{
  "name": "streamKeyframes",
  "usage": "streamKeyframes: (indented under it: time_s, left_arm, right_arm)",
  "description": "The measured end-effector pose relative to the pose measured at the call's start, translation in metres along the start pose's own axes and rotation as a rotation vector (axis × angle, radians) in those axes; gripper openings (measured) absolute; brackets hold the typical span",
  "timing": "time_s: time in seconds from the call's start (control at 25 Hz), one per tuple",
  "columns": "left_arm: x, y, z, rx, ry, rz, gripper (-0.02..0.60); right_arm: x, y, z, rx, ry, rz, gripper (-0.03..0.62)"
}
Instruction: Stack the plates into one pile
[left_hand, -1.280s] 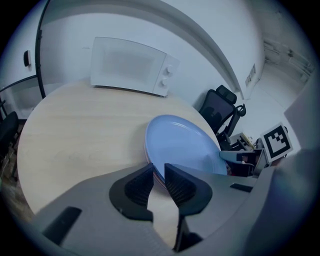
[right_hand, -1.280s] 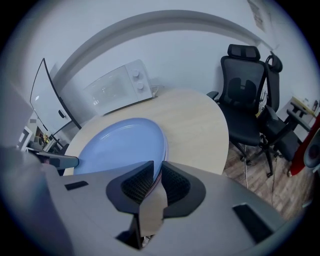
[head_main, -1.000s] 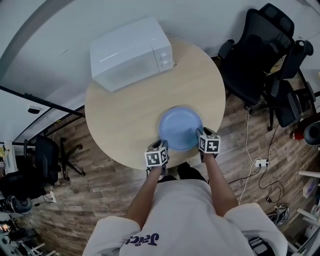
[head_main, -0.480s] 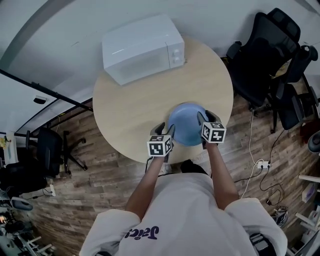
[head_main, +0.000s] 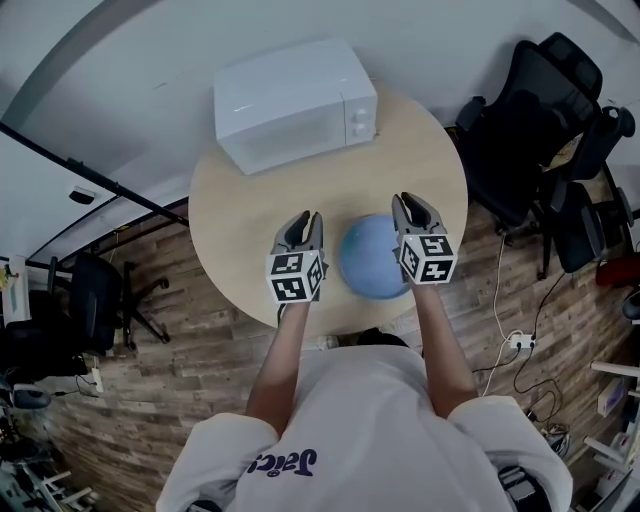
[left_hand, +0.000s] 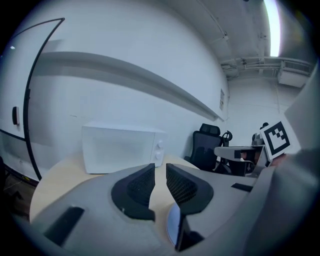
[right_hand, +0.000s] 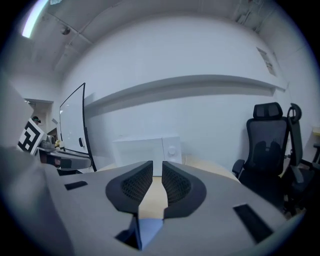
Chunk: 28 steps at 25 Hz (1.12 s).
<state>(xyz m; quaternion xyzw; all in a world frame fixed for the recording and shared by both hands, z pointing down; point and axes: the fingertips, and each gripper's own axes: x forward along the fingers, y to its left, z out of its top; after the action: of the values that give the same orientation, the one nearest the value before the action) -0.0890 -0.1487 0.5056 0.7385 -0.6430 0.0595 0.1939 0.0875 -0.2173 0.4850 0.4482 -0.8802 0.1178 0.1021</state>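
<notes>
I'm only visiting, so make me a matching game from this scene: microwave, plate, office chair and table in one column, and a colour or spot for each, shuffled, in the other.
Things:
1. microwave
2. plate
3. office chair
4. table

Descriptions:
A. blue, lying on the table's near side
B. round, with a pale wood top
C. white, standing at the table's far edge
D. black, standing off to the table's right

Pairs: 1-C, 2-A, 3-D, 4-B
</notes>
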Motion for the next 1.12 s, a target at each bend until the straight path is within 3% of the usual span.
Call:
streamKeyframes:
  time_s: [0.28, 0.4, 0.52, 0.72, 0.84, 1.12]
  left_arm:
    - [-0.022, 0.017, 0.056, 0.062, -0.148, 0.040, 0.025]
    - [-0.024, 0.014, 0.073, 0.070, -0.177, -0.001, 0.015]
    - [-0.025, 0.017, 0.092, 0.085, -0.213, 0.013, 0.014]
    - [-0.031, 0.021, 0.117, 0.122, -0.256, 0.028, 0.014]
    - [-0.032, 0.024, 0.122, 0.113, -0.265, 0.025, 0.015]
    - [-0.029, 0.026, 0.106, 0.086, -0.235, 0.010, 0.015]
  right_arm:
    - [0.008, 0.021, 0.066, -0.058, -0.113, 0.061, 0.034]
    - [0.027, 0.022, 0.077, 0.007, -0.117, 0.070, 0.029]
    - [0.044, 0.025, 0.086, 0.042, -0.108, 0.068, 0.028]
    - [0.054, 0.047, 0.108, -0.085, -0.112, 0.109, 0.028]
    - [0.056, 0.053, 0.114, -0.144, -0.104, 0.145, 0.028]
    - [0.044, 0.045, 0.101, -0.160, -0.022, 0.165, 0.028]
